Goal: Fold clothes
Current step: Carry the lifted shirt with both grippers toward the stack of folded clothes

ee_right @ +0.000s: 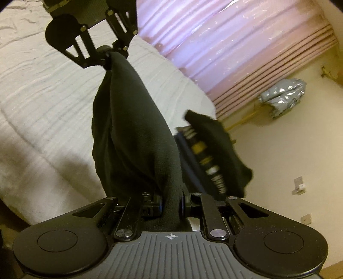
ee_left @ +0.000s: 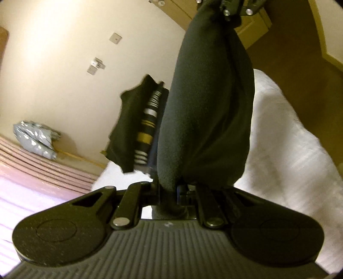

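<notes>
A dark fleece garment (ee_left: 205, 107) is stretched in the air between my two grippers, over the bed. In the left wrist view my left gripper (ee_left: 169, 193) is shut on one bunched end of it, and the right gripper (ee_left: 233, 8) pinches the far end at the top. The right wrist view shows the same: my right gripper (ee_right: 171, 206) is shut on the garment (ee_right: 133, 128), and the left gripper (ee_right: 109, 58) clamps the other end. A loose part with yellow and white stripes (ee_left: 145, 126) (ee_right: 205, 154) hangs down beside the taut part.
A white bed cover (ee_left: 289, 150) (ee_right: 42, 85) lies below the garment. Pink curtains (ee_left: 32, 163) (ee_right: 235, 43) hang beyond the bed. A grey plastic bag (ee_left: 36, 137) (ee_right: 283, 96) sits on the cream floor by the curtain. Wall sockets (ee_left: 95, 65) show on the wall.
</notes>
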`<action>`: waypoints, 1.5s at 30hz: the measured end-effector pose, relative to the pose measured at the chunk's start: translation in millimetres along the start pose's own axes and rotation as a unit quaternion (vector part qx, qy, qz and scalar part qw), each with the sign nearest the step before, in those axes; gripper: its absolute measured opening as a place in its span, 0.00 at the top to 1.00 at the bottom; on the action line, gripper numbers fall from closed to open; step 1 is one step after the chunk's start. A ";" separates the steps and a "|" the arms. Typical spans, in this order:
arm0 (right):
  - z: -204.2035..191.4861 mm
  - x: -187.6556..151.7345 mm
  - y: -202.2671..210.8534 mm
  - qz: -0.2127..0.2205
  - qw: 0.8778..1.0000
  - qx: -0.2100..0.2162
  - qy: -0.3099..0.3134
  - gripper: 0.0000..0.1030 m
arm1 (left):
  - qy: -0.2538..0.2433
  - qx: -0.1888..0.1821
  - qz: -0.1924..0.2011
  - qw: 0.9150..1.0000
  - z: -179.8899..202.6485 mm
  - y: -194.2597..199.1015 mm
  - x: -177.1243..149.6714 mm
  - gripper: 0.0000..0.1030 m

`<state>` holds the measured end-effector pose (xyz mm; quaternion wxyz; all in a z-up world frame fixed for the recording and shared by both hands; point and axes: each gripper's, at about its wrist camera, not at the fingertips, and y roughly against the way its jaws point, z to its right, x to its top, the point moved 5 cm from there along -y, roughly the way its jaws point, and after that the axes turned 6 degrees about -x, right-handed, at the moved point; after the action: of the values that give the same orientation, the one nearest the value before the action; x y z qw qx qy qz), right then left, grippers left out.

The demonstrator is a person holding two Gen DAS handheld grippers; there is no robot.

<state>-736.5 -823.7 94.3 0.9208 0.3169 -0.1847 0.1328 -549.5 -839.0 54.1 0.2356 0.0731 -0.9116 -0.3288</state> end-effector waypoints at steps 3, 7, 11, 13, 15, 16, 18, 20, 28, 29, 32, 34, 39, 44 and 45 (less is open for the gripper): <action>32.1 2.6 -11.4 0.009 1.000 -0.014 -0.003 0.87 | -0.011 0.017 0.004 1.000 -31.3 -7.1 12.4 0.89; 66.2 16.6 -27.8 0.010 0.999 -0.041 -0.011 0.87 | -0.034 0.048 0.015 0.998 -80.4 -21.1 25.1 0.89; 111.9 33.6 -40.2 0.017 0.998 -0.062 -0.027 0.87 | -0.046 0.083 0.037 0.995 -140.1 -24.4 45.4 0.89; 138.1 44.9 -44.2 0.022 0.996 -0.079 -0.034 0.87 | -0.057 0.101 0.043 0.992 -167.0 -25.0 57.0 0.89; 165.7 56.0 -46.9 0.028 0.994 -0.098 -0.039 0.87 | -0.065 0.120 0.048 0.989 -193.5 -26.3 67.7 0.89; 180.2 61.8 -48.8 0.032 0.993 -0.106 -0.041 0.87 | -0.067 0.129 0.049 0.988 -207.1 -27.4 73.4 0.89; 210.2 73.4 -54.6 0.041 0.991 -0.121 -0.038 0.87 | -0.061 0.144 0.053 0.986 -233.5 -32.7 82.2 0.89; 240.4 81.8 -64.0 0.050 0.990 -0.130 -0.038 0.87 | -0.051 0.155 0.055 0.985 -257.9 -41.5 92.1 0.89; 342.5 93.1 -152.0 0.080 0.988 -0.132 -0.006 0.87 | -0.003 0.176 0.029 0.984 -331.1 -130.1 119.6 0.89; 354.3 91.5 -167.6 0.086 0.988 -0.127 -0.003 0.87 | 0.007 0.177 0.024 0.984 -339.6 -143.0 123.4 0.89; 389.6 87.4 -214.1 0.104 0.988 -0.111 0.008 0.87 | 0.028 0.177 0.001 0.984 -365.9 -178.5 132.0 0.89; 412.2 87.7 -245.7 0.115 0.988 -0.102 0.016 0.87 | 0.031 0.184 -0.017 0.982 -382.5 -200.8 135.9 0.89; 437.6 85.8 -314.7 0.161 0.979 -0.119 0.039 0.87 | 0.039 0.204 -0.041 0.977 -391.4 -249.9 125.3 0.89; 377.1 39.4 -376.4 0.179 0.977 -0.093 0.072 0.87 | 0.005 0.142 -0.081 0.986 -303.5 -326.3 98.6 0.89; 356.1 27.3 -389.0 0.170 0.979 -0.077 0.079 0.87 | -0.002 0.119 -0.092 0.989 -277.8 -342.3 88.5 0.89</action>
<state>-662.5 -1342.7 158.3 0.9182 0.1979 -0.1720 0.2971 -502.0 -1286.0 57.8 0.1920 0.1831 -0.9342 -0.2385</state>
